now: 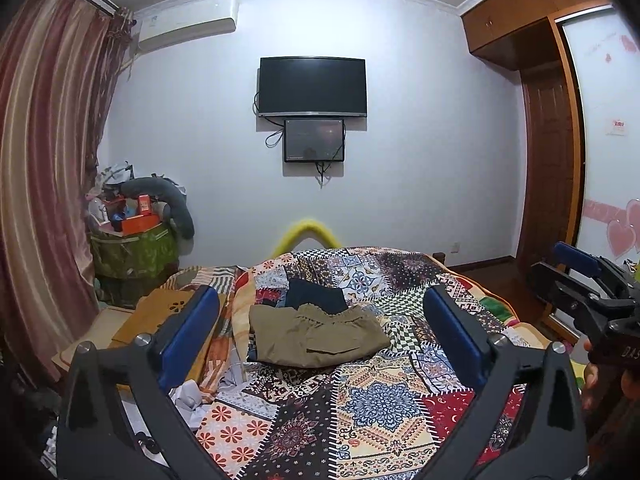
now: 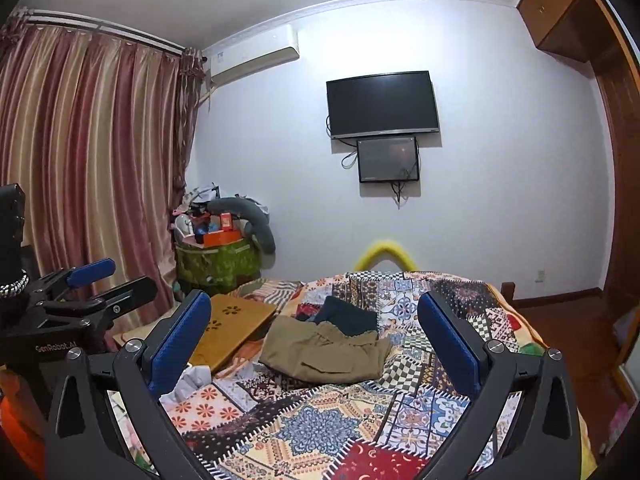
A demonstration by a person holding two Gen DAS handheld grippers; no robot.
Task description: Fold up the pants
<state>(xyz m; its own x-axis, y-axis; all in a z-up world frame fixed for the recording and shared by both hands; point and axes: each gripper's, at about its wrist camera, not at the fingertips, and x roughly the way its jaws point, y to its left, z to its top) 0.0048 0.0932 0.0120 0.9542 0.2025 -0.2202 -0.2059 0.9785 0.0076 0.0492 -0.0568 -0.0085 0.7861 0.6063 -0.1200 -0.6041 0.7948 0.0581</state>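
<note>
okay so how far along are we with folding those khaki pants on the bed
Done: the khaki pants already lie as a compact folded bundle on the patchwork quilt, beside a dark garment. In hand: nothing; the left gripper and right gripper are both open, raised off the bed, touching no cloth. Left: perhaps tidying; I can't tell whether another fold is planned.

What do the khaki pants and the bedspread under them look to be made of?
Khaki pants: likely a matte woven cotton-type cloth; it shows soft creases, a gathered waistband and no sheen. Patchwork bedspread: looks like printed fabric, possibly plush, judging by its flat colours and rounded drape. Neither fibre can be confirmed.
</note>
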